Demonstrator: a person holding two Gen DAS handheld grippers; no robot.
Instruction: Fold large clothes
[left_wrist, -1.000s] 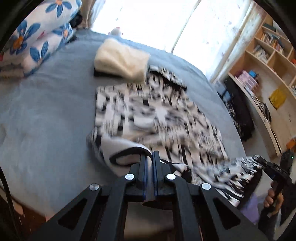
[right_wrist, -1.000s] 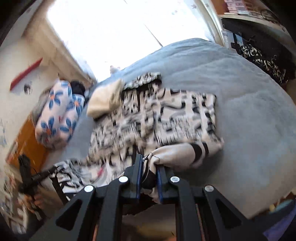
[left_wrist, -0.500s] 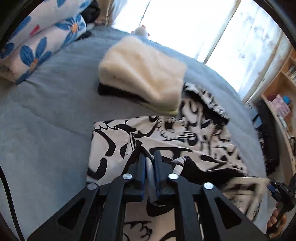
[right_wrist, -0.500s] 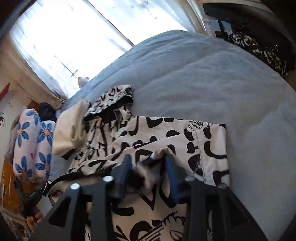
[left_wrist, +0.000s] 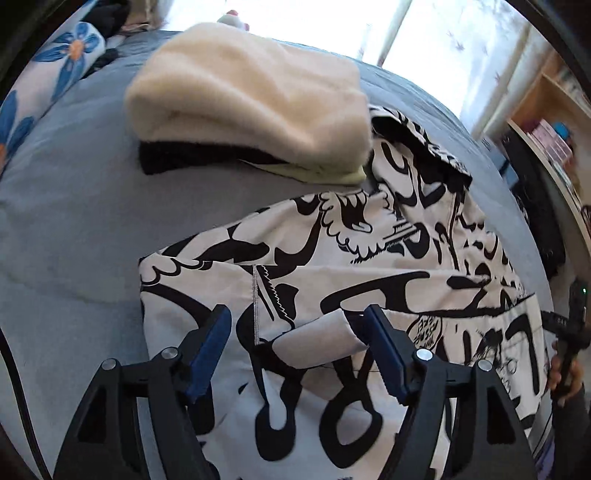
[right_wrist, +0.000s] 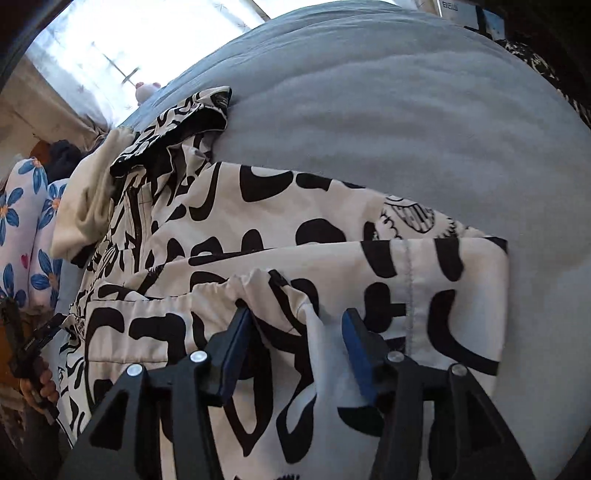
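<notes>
The left gripper (left_wrist: 297, 325) hangs over a black-and-white patterned jacket (left_wrist: 388, 266) spread on a grey-blue bed (left_wrist: 66, 206). Its jaws have just been opening, and a loose fold of the jacket lies between the 2 blue pads (left_wrist: 208, 349), pressed by neither. Beyond it sits a folded cream fleece (left_wrist: 251, 99) on a dark garment. The right gripper (left_wrist: 570, 321) shows at the right edge, in a hand (left_wrist: 563, 376).

Grey-blue bed (right_wrist: 388, 110), bright window (left_wrist: 443, 33) behind, wooden bookshelf (left_wrist: 554, 107) alongside.
</notes>
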